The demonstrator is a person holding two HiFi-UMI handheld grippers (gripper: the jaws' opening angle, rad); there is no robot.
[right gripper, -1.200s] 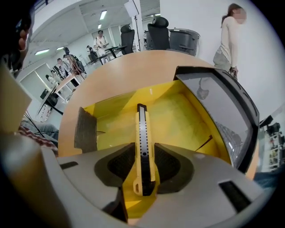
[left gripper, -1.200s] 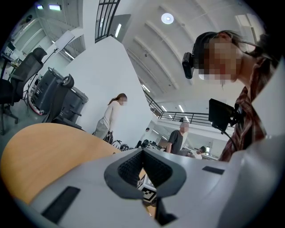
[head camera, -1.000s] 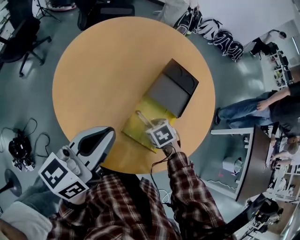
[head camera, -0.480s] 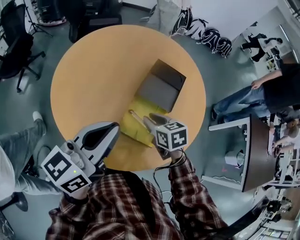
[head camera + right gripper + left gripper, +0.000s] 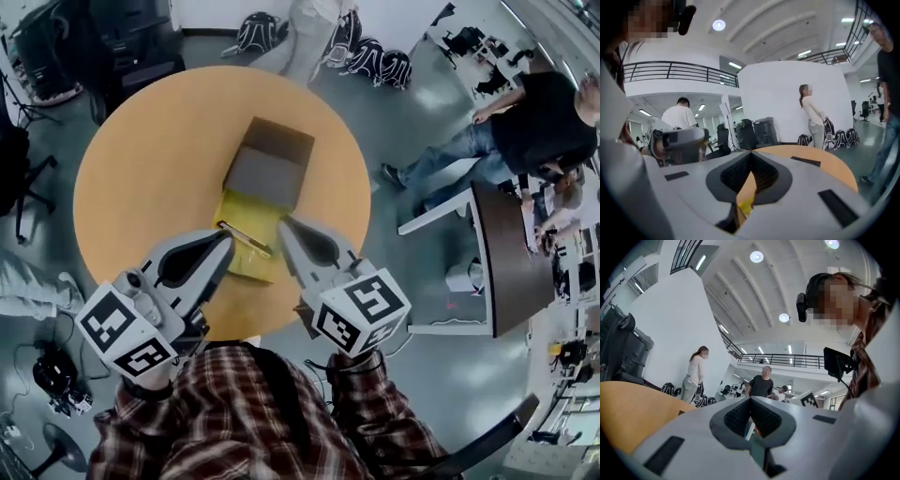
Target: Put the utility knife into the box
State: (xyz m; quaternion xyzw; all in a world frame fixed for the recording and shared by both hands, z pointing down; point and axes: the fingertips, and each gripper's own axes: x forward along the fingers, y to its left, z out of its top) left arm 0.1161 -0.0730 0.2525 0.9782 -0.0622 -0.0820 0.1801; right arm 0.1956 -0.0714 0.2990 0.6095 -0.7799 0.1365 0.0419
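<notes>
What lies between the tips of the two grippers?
The utility knife, on the yellow part of the box, as the head view shows, between the left gripper and the right gripper, whose jaws have just closed on nothing.

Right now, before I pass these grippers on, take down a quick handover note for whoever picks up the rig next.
The left gripper is shut and empty, held above the near side of the round table.
The right gripper has just closed its jaws with nothing between them, and it is also held above the table.
The utility knife lies on the yellow inside of the open box, with the grey lid folded back behind it.
Done: the knife appears to be in the box.
Left: probably only closing the lid, if that is wanted.
</notes>
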